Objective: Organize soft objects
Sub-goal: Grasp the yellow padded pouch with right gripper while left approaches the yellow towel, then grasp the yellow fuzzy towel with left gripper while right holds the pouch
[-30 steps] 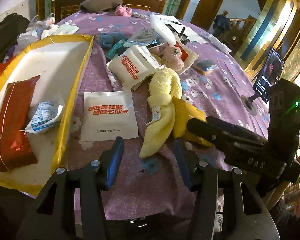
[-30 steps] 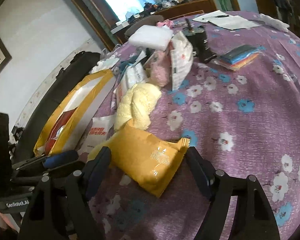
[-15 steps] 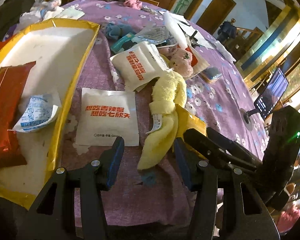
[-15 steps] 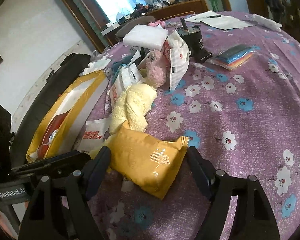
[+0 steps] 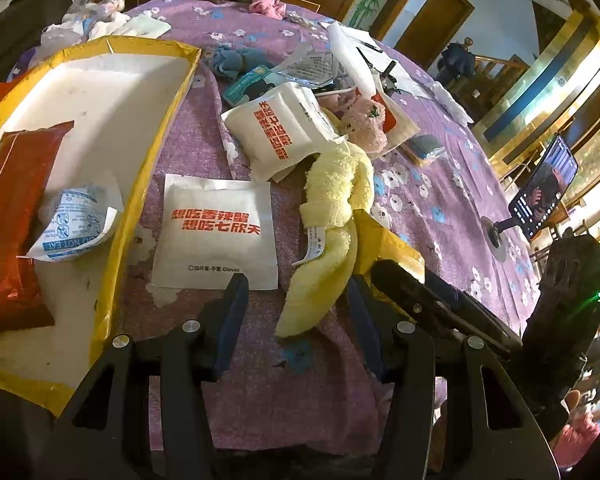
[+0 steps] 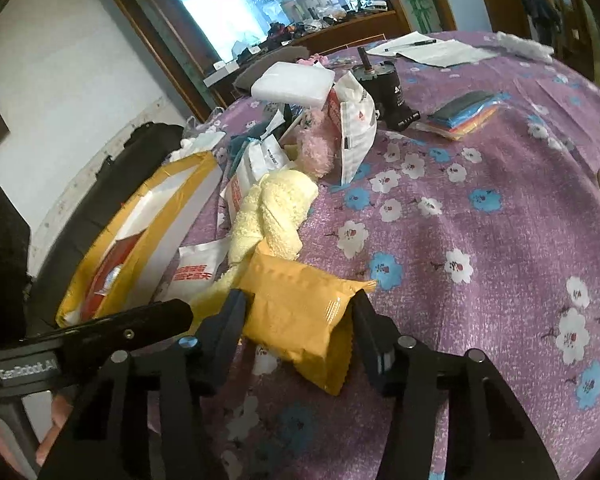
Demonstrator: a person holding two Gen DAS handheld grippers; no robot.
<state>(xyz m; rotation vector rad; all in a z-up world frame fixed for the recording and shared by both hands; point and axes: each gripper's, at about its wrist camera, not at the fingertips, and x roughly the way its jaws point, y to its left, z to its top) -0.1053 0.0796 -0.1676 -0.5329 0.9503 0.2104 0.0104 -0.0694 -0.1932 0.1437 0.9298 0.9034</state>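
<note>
Grasping of the yellow snack packet (image 6: 300,312) is in hand: the right gripper (image 6: 296,316) jaws are closing, both pads at its sides. The left gripper (image 5: 296,312) is half open and empty, the yellow plush towel (image 5: 332,216) ahead between its fingers. Next, the packet is probably to be lifted and carried leftward to the yellow-rimmed tray (image 5: 160,136).

A purple tablecloth (image 6: 480,240) (dotted with white and blue flowers) is seen under an orange-yellow packet (image 6: 300,312) and pale yellow towel (image 5: 332,208).
</note>
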